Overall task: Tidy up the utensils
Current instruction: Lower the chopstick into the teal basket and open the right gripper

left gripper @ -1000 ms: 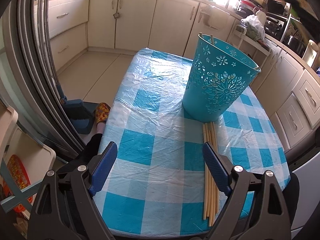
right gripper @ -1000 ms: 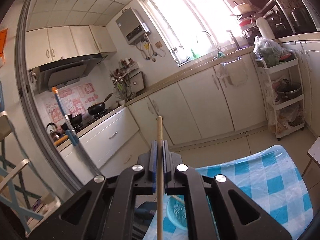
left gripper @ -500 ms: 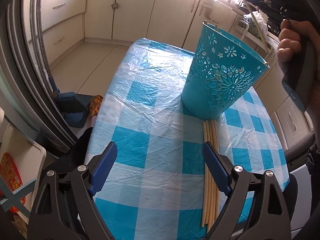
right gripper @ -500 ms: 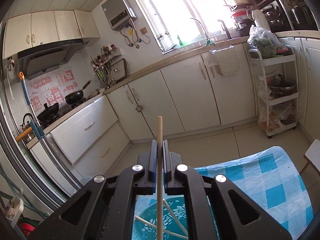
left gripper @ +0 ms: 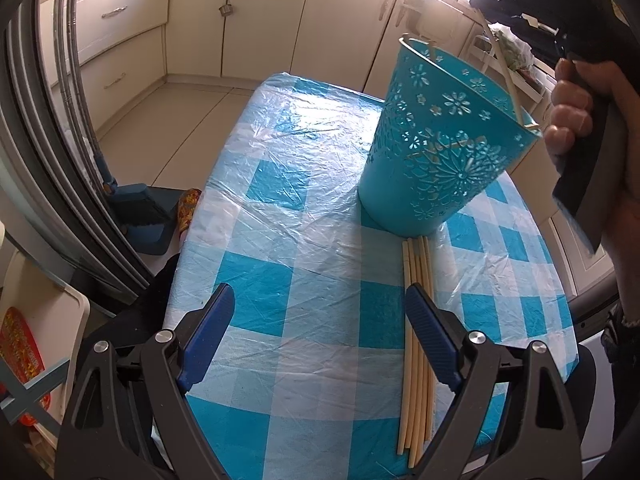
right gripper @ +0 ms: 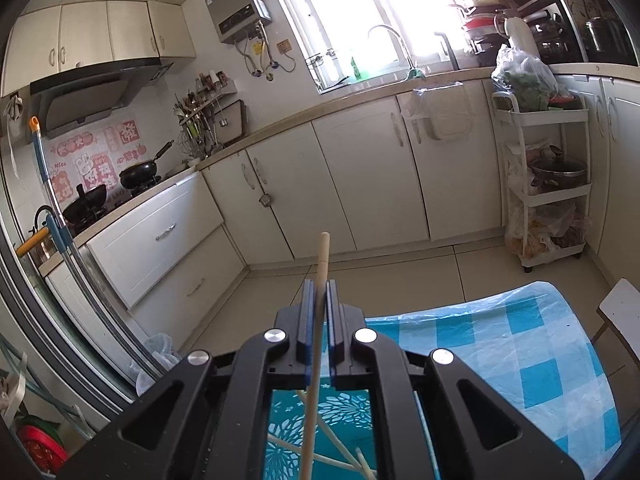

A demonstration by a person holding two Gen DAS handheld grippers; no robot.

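A turquoise cut-out basket stands on the blue-checked table, with chopsticks leaning inside it. Several pale wooden chopsticks lie in a bundle in front of the basket. My left gripper hovers open over the cloth, its right finger over the bundle. My right gripper is shut on one chopstick, held upright above the basket. In the left wrist view a hand holds that gripper beside the basket's rim, and the held stick's lower end dips into the basket.
Cream kitchen cabinets run along the far wall, with a white trolley rack at the right. A sliding door frame stands left of the table. A blue dustpan and a slipper lie on the floor.
My right gripper came down and over the basket with its chopstick, and the hand holding it entered the left wrist view. The left gripper stayed open in place.
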